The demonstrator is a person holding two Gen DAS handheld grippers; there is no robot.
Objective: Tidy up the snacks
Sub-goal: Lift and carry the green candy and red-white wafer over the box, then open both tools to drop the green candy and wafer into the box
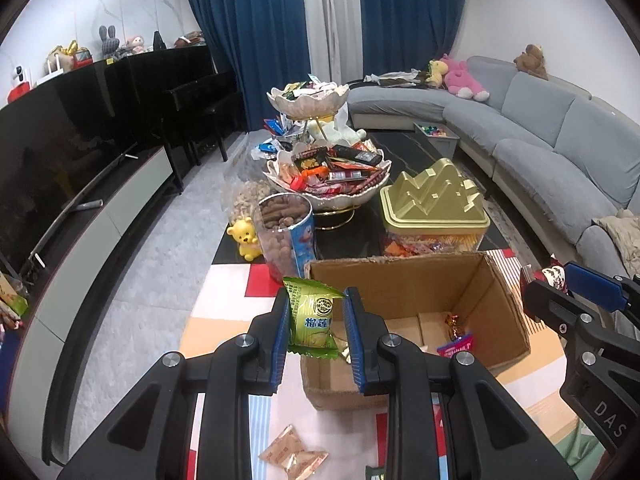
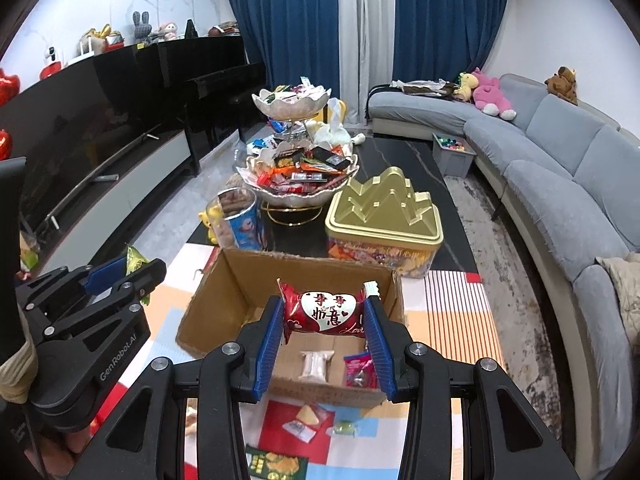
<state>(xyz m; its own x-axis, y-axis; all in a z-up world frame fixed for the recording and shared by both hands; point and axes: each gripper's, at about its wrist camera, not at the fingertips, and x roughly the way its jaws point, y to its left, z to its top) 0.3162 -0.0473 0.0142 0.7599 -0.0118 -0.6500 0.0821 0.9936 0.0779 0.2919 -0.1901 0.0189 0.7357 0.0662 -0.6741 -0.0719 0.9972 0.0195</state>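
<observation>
My left gripper is shut on a green snack packet and holds it over the left rim of an open cardboard box. My right gripper is shut on a red packet with a white heart label, held above the same box. Inside the box lie a pink wrapped sweet, a pale packet and a foil candy. The left gripper also shows at the left of the right wrist view, and the right gripper at the right of the left wrist view.
Loose snack packets lie on the patterned mat in front of the box. Behind the box stand a jar of brown snacks, a gold-lidded tub and a two-tier snack bowl stand. A grey sofa runs along the right.
</observation>
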